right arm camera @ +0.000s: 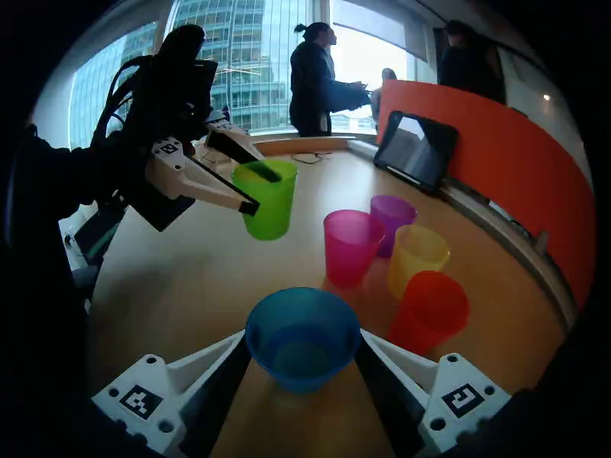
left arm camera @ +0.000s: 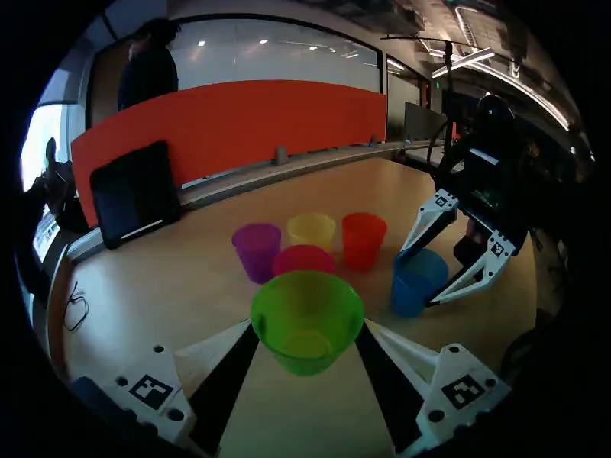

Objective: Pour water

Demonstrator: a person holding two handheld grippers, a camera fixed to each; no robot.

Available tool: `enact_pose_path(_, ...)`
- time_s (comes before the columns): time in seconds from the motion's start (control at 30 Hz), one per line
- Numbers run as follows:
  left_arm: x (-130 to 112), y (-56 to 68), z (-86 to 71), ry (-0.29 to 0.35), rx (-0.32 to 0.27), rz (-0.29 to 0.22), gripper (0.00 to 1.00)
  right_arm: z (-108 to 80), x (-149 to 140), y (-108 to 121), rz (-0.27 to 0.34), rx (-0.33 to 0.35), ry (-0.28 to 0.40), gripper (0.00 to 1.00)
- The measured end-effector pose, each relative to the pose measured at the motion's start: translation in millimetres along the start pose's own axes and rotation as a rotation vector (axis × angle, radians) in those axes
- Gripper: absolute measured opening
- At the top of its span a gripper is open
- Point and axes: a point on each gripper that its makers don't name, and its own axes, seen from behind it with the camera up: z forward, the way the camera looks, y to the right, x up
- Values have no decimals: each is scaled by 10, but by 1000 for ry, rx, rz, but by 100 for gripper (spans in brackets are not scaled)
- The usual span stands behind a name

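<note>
The left tongs are closed partway around a green cup, one finger pressed to each side of it just below the rim. The cup sits upright between them. From the right gripper view the same cup shows clamped by the white fingers, over the bench and off to one side of the other cups. Whether its base touches the wood I cannot tell.

The right tongs grip a blue cup in the same way, fingers on either side and the cup upright. In the left gripper view that cup appears to stand low on the bench, just beside the cluster. A darker pool seems to lie in its bottom, though I cannot say for sure that it is water.

Between the two held cups stand four more, close together: a purple cup, a yellow cup, a red cup and a pink cup nearest the green one.

Farther back a dark tablet leans against an orange partition along the bench edge. A person stands by the windows.
</note>
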Motion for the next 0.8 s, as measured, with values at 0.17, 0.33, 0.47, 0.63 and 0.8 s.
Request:
enact_pose_path(0.17, 122, 23, -56, 48, 4, -6, 85, -104, 162, 19, 5, -17, 46, 91)
enact_pose_path(0.33, 270, 72, -132, 105, 0, -20, 85, -223, 344, 48, 10, -41, 97, 91)
enact_pose_path(0.47, 362, 110, -179, 141, -1, -26, 85, -317, 475, 70, 14, -61, 135, 91)
enact_pose_path(0.63, 467, 154, -224, 179, -1, -30, 85, -428, 641, 89, 24, -82, 188, 91)
enact_pose_path(0.8, 567, 201, -260, 216, -4, -35, 86, -530, 825, 109, 34, -105, 241, 91)
